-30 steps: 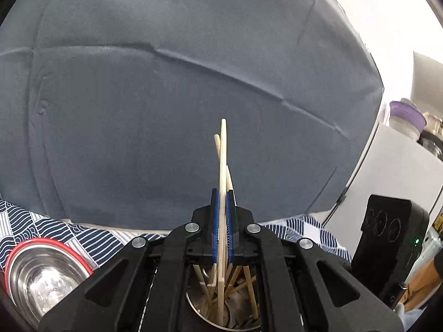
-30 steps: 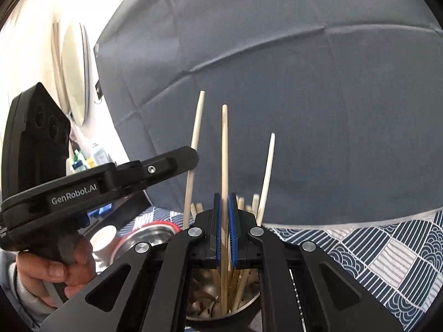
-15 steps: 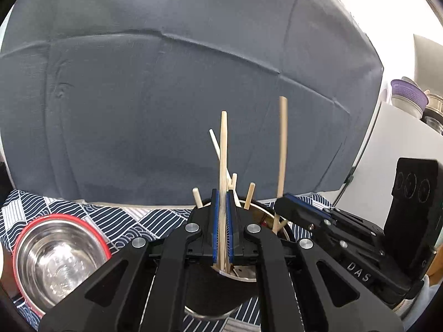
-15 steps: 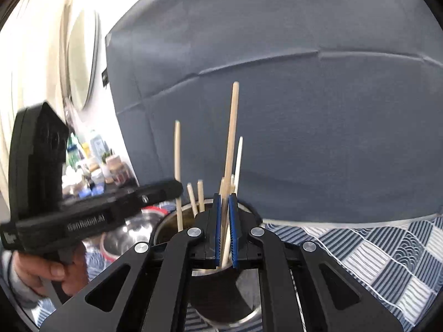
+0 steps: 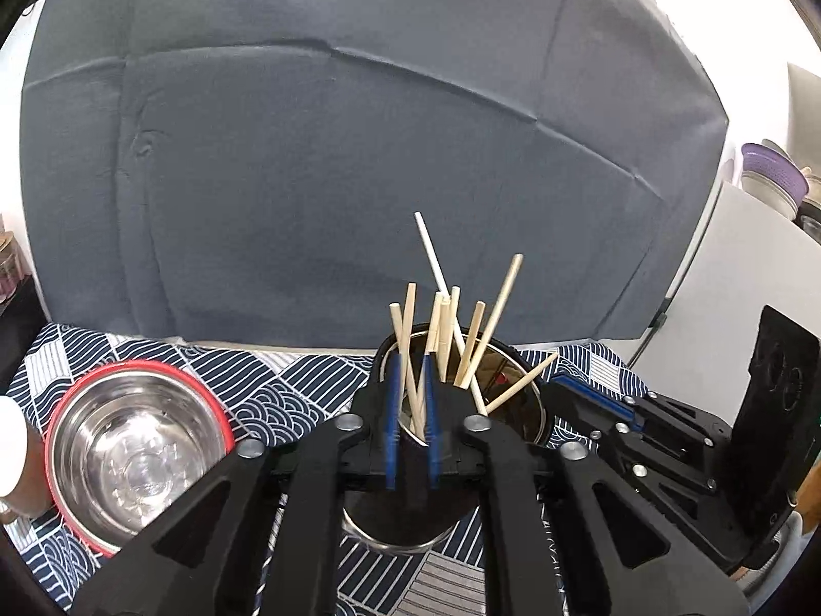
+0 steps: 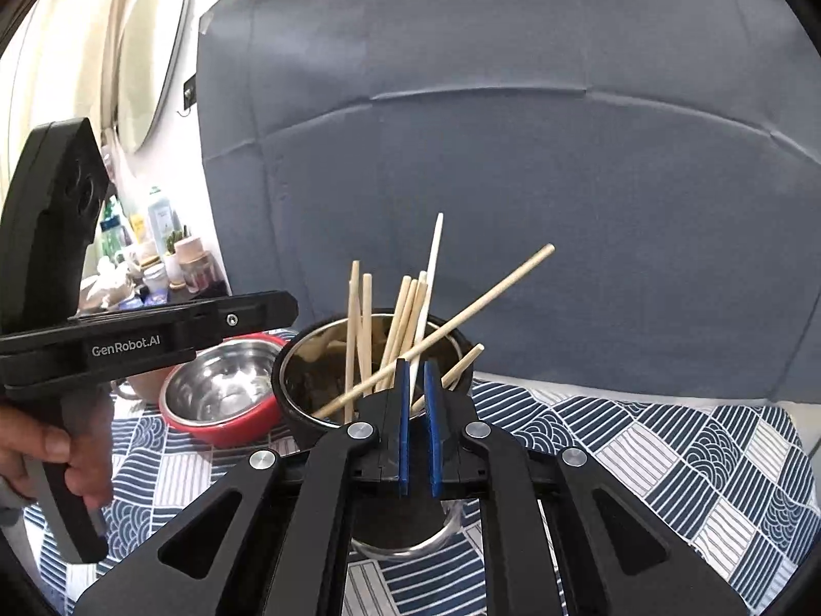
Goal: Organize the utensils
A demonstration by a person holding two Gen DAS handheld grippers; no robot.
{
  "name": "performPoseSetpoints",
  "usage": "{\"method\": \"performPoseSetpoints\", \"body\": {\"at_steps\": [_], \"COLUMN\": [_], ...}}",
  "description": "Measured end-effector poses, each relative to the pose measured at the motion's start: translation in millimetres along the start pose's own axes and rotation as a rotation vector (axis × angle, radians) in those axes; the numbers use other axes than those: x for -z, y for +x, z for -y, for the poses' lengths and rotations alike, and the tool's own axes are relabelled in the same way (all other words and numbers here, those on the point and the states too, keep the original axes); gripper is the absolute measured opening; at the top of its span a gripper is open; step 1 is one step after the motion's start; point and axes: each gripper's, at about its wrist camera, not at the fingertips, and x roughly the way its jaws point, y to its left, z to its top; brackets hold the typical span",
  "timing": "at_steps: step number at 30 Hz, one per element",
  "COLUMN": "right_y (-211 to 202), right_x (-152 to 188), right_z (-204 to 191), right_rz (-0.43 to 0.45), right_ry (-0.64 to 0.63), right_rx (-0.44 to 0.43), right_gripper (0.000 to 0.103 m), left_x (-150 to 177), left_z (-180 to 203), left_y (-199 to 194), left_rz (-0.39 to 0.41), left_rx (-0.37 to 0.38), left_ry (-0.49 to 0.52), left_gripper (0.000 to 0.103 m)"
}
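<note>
A dark metal cup [image 5: 518,374] [image 6: 303,359] stands on the patterned cloth and holds several wooden chopsticks [image 5: 492,318] [image 6: 359,328] and one white one [image 5: 431,251] [image 6: 433,256]. My left gripper [image 5: 409,364] is slightly open just in front of the cup; chopsticks show through the gap but are not clamped. My right gripper [image 6: 416,367] is slightly open and empty at the cup's near rim. One long chopstick [image 6: 462,318] leans across the cup to the right.
A steel bowl with a red rim [image 5: 128,457] [image 6: 220,390] sits left of the cup. A grey backdrop [image 5: 359,154] hangs behind. The blue-and-white cloth [image 6: 667,446] covers the table. Bottles and jars [image 6: 169,251] stand at the far left, a white cabinet [image 5: 744,267] at the right.
Both grippers let go of their chopsticks, which dropped into the cup, and both pulled back and up so the whole cup shows.
</note>
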Motion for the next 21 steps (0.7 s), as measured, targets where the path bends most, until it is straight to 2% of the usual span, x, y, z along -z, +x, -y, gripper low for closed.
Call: {"method": "performPoseSetpoints", "body": {"at_steps": [1, 2, 4, 5, 6, 7, 8, 10, 12, 13, 15, 21], "right_y": [-2, -4, -9, -11, -13, -16, -20, -25, -30, -34, -37, -47], "right_x": [-1, -1, -1, -1, -1, 0, 1, 1, 1, 0, -2, -8], "right_z": [1, 1, 4, 5, 5, 6, 7, 8, 7, 6, 3, 0], "right_rz": [-0.003, -0.003, -0.01, -0.014, -0.019, -0.023, -0.022, -0.032, -0.043, -0.046, -0.054, -0.081], "right_ry": [0.004, 0.006, 0.013, 0.017, 0.019, 0.024, 0.027, 0.036, 0.036, 0.032, 0.024, 0.031], "right_rx": [0.007, 0.012, 0.027, 0.034, 0.046, 0.066, 0.073, 0.073, 0.081, 0.093, 0.1, 0.122], "right_gripper": [0.007, 0.007, 0.009, 0.019, 0.034, 0.041, 0.048, 0.051, 0.07, 0.075, 0.086, 0.092], "left_x": [0, -1, 0, 0, 0, 0, 1, 2, 3, 3, 4, 2], "left_z": [0, 0, 0, -1, -2, -3, -4, -7, -10, -11, -14, -14], "left_y": [-2, -6, -12, -14, -18, -21, -25, -29, -33, -35, -42, -51], "left_rz": [0.003, 0.01, 0.026, 0.025, 0.023, 0.027, 0.03, 0.021, 0.017, 0.012, 0.016, -0.023], "left_rx": [-0.005, -0.025, -0.035, -0.044, -0.063, -0.069, -0.077, -0.099, -0.112, -0.125, -0.141, -0.194], "left_ry": [-0.001, -0.002, -0.002, -0.002, -0.006, -0.01, -0.02, -0.039, -0.05, -0.054, -0.06, -0.023], "left_gripper": [0.029, 0.047, 0.054, 0.062, 0.065, 0.067, 0.074, 0.082, 0.09, 0.096, 0.097, 0.097]}}
